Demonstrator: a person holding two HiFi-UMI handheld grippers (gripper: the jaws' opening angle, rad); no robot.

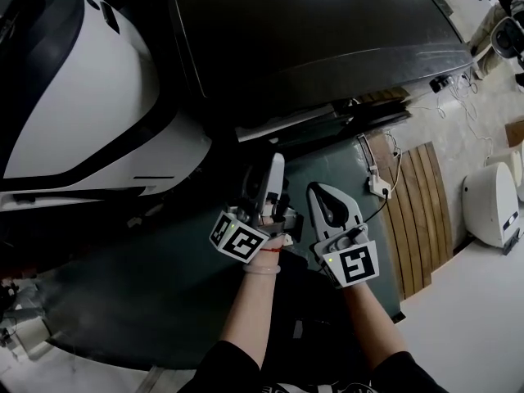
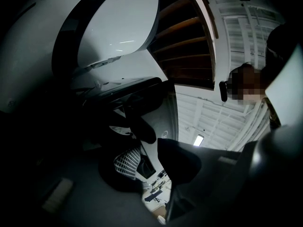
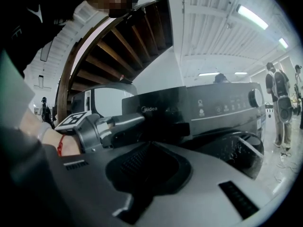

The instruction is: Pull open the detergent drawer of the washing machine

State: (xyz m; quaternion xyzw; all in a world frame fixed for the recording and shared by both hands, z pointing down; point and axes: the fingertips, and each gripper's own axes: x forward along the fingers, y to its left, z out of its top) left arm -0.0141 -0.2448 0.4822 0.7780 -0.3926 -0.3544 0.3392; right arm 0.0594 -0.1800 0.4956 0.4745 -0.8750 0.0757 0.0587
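Observation:
The dark washing machine [image 1: 311,31] fills the top of the head view; its front face is foreshortened below the lid edge. In the right gripper view its control panel bears a logo on the detergent drawer front [image 3: 156,111] at the panel's left end. My left gripper [image 1: 275,167] reaches up to that drawer, and its fingers [image 3: 124,123] lie clamped on the drawer's dark front. In the left gripper view, the left gripper [image 2: 154,148] holds a dark edge between its pads. My right gripper [image 1: 316,191] hangs beside it, apart from the machine, its pads [image 3: 147,167] pressed together with nothing in them.
A white appliance [image 1: 74,97] stands close on the left. A power strip with its cable [image 1: 378,185] lies on the floor to the right, beside wooden slats [image 1: 422,219] and a white unit [image 1: 491,203]. The washer's round door [image 3: 236,150] sits below the panel. People [image 3: 277,103] stand far off.

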